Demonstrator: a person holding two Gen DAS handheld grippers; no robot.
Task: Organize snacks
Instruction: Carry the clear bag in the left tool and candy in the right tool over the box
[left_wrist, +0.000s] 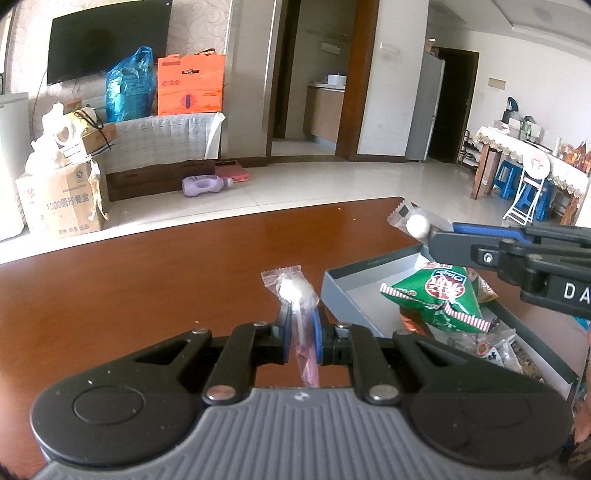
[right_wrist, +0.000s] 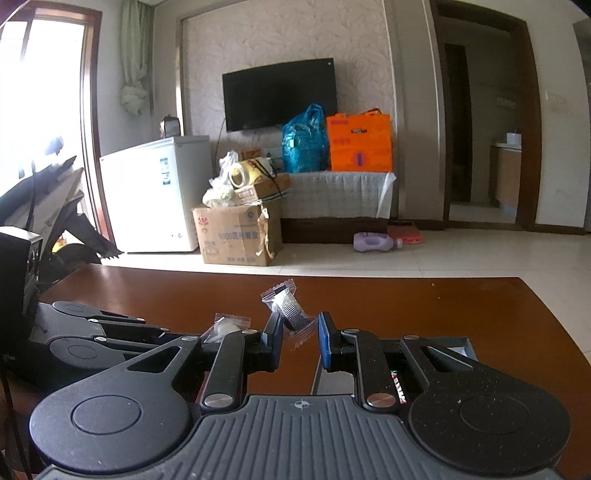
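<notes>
My left gripper (left_wrist: 300, 325) has its jaws clenched on a clear-wrapped white candy (left_wrist: 295, 291), held above the brown tabletop (left_wrist: 147, 295). At two o'clock in the left wrist view lies the grey box (left_wrist: 343, 295), with a green snack bag (left_wrist: 432, 295) and other packets in it. My right gripper (right_wrist: 300, 332) is grasping a second clear wrapper (right_wrist: 291, 314) with a white sweet, held over that box's far corner.

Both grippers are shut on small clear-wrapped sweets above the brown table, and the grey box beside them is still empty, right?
Not quite: the grey box is not empty. The left wrist view shows a green snack bag and other packets inside. The left gripper and right gripper do each hold a wrapped sweet.
</notes>
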